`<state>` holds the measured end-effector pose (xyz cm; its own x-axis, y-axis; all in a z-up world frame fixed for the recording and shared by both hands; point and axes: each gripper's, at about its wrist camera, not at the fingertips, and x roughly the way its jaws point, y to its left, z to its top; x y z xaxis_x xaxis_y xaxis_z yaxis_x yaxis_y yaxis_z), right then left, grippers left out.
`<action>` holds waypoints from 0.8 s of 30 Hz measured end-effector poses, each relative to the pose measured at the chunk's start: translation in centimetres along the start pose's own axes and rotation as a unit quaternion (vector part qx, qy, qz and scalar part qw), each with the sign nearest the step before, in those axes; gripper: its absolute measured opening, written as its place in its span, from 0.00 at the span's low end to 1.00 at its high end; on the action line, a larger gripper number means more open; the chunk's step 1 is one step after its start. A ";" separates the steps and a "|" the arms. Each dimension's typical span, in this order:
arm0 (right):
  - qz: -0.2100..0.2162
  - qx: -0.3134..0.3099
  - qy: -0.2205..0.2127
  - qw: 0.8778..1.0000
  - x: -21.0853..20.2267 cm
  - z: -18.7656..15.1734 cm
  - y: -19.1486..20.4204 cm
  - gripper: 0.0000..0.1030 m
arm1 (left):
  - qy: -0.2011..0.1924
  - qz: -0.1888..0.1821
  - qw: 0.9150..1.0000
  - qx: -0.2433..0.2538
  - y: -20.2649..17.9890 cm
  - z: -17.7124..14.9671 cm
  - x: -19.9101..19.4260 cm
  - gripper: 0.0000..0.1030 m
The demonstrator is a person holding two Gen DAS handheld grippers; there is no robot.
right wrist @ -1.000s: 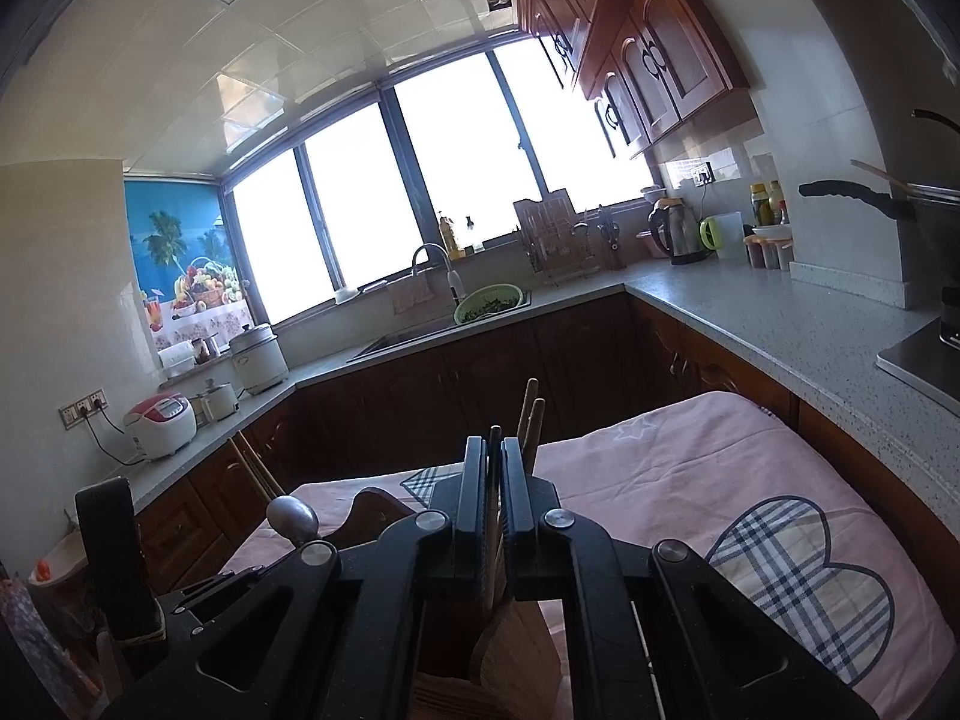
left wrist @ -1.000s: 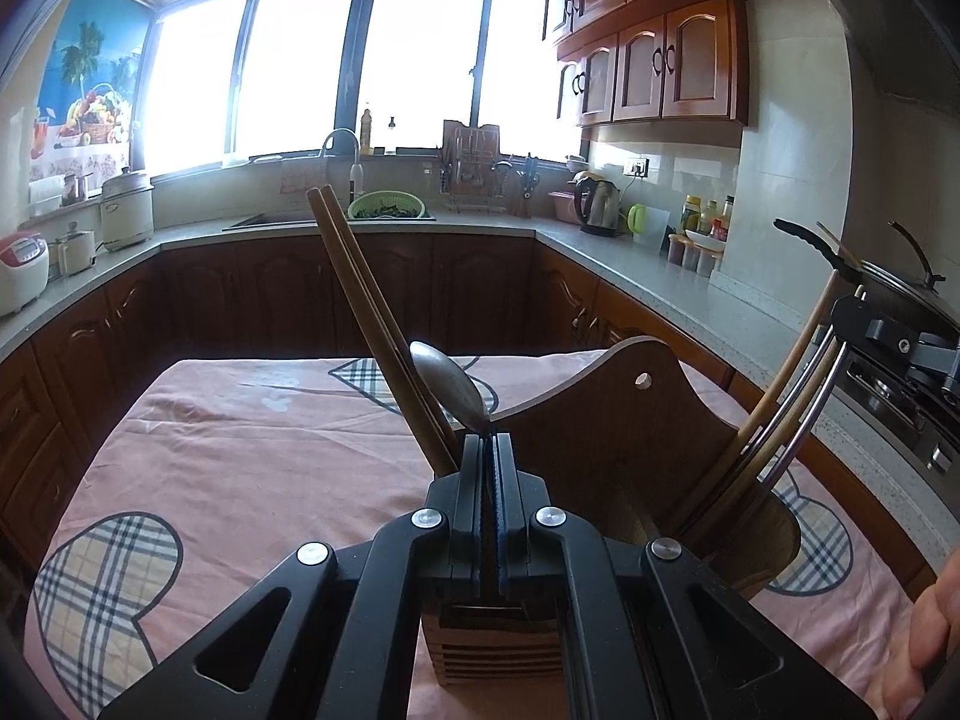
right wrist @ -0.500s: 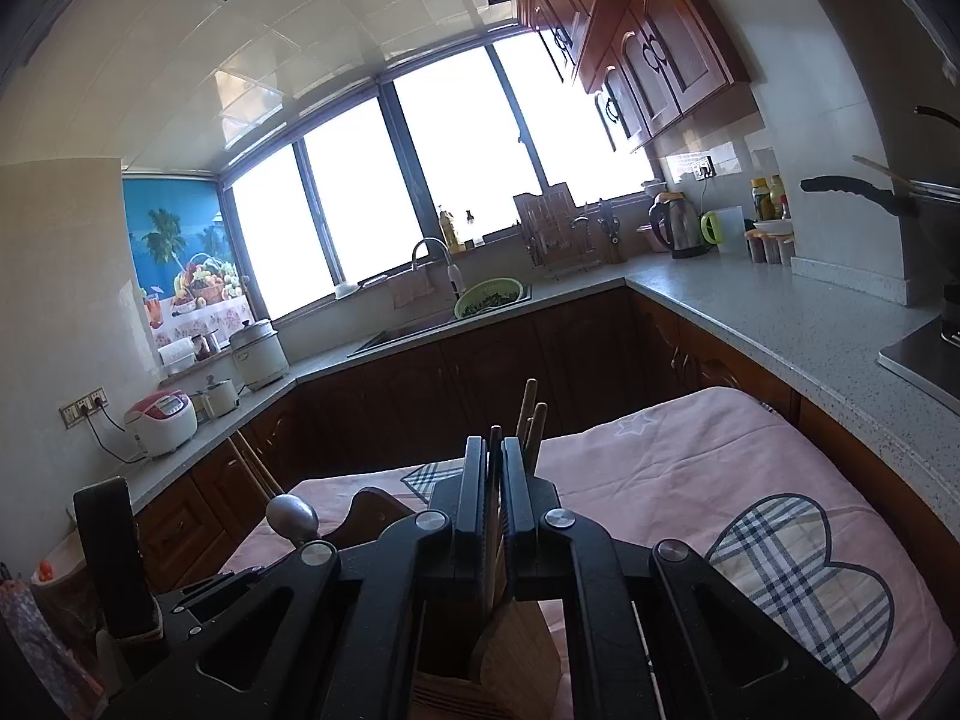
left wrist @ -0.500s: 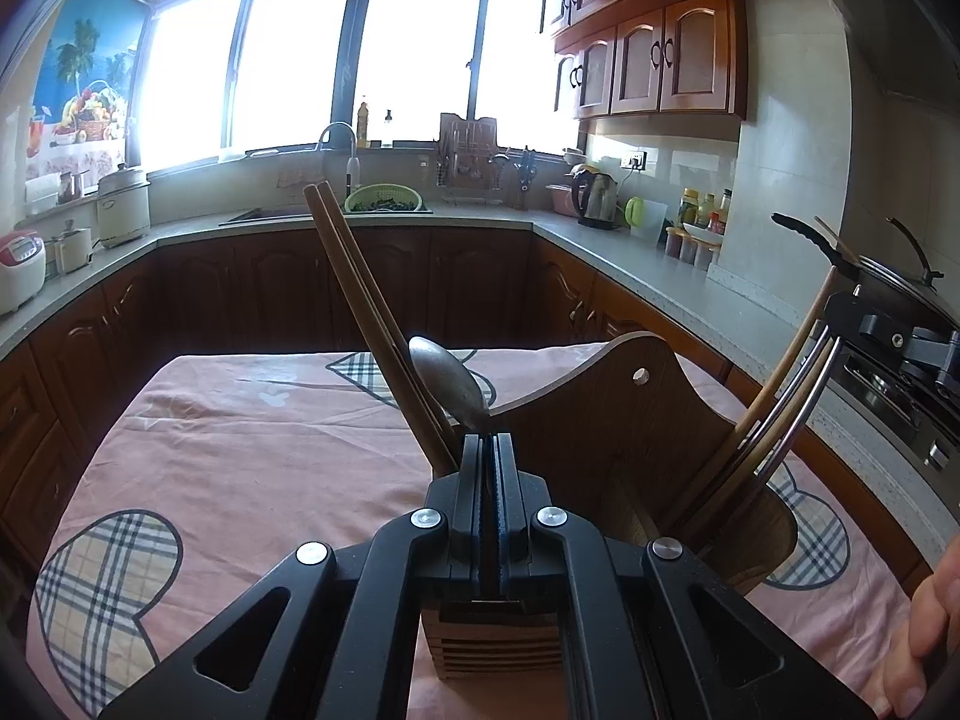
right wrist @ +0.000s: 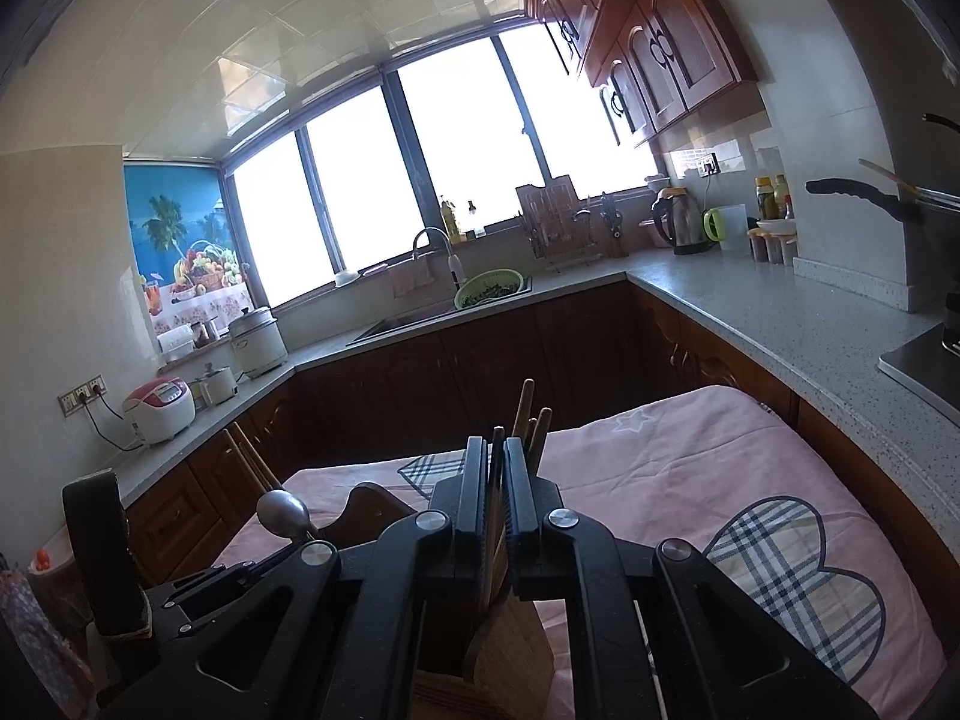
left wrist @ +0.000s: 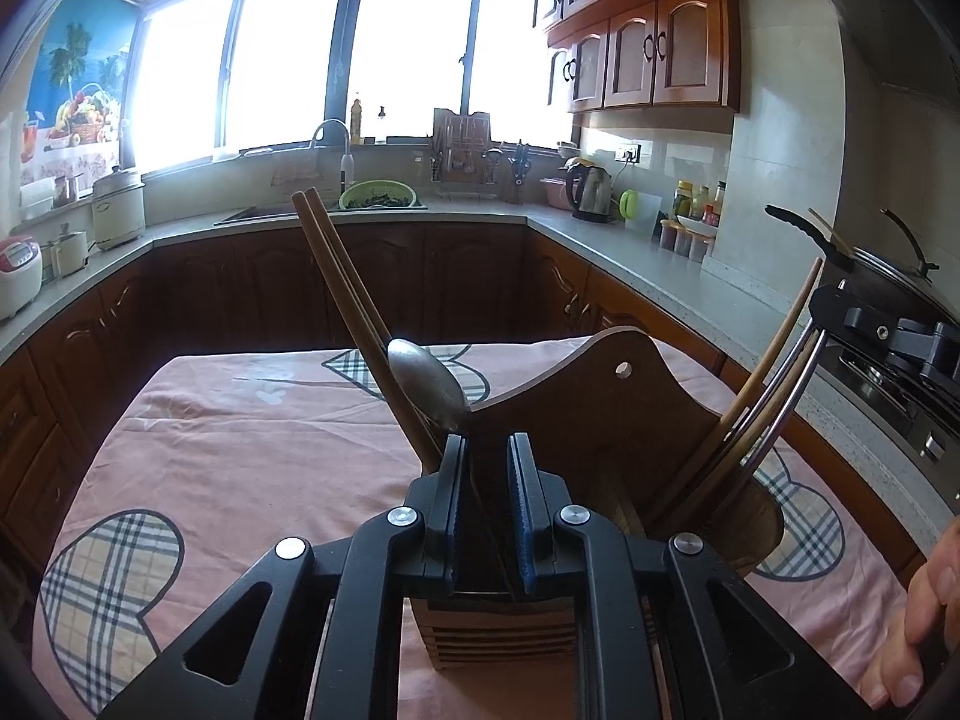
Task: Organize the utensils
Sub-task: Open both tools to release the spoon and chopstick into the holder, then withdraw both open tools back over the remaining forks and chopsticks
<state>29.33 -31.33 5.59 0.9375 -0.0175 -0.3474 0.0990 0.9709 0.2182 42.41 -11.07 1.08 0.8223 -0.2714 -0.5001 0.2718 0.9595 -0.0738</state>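
Above the wooden holder (left wrist: pixel 600 420), the left tool (left wrist: pixel 486 456) has just been opening off the spoon (left wrist: pixel 427 381), while the right tool (right wrist: pixel 493 468) clamps a chopstick (right wrist: pixel 495 462).

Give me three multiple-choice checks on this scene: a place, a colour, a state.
1. Where is the spoon? A in the holder; B on the cloth; C in the sink.
2. The cloth is mostly: A green; B pink; C white.
3. The right gripper is: A wide open; B out of view; C shut on a chopstick.
Answers: 1 A, its handle runs down into the holder; 2 B, pink with plaid hearts; 3 C, its pads pinch the stick.
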 end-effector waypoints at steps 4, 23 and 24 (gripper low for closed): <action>0.003 0.004 -0.003 1.000 -0.2 0.0 0.0 0.13 | -0.006 0.001 1.000 -0.001 -0.2 0.1 -0.5 0.22; 0.000 0.028 -0.043 0.999 -4.1 1.6 -0.2 0.65 | -0.044 0.025 0.999 -0.006 0.4 -1.2 -6.2 0.94; 0.003 0.032 -0.045 0.998 -4.3 1.5 -0.3 0.71 | -0.044 0.027 0.999 -0.007 0.5 -1.5 -6.6 0.96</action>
<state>25.75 -31.95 8.42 0.9639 -0.0359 -0.2638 0.1119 0.9537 0.2791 36.36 -8.68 3.05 0.8763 -0.2244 -0.4262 0.2195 0.9737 -0.0613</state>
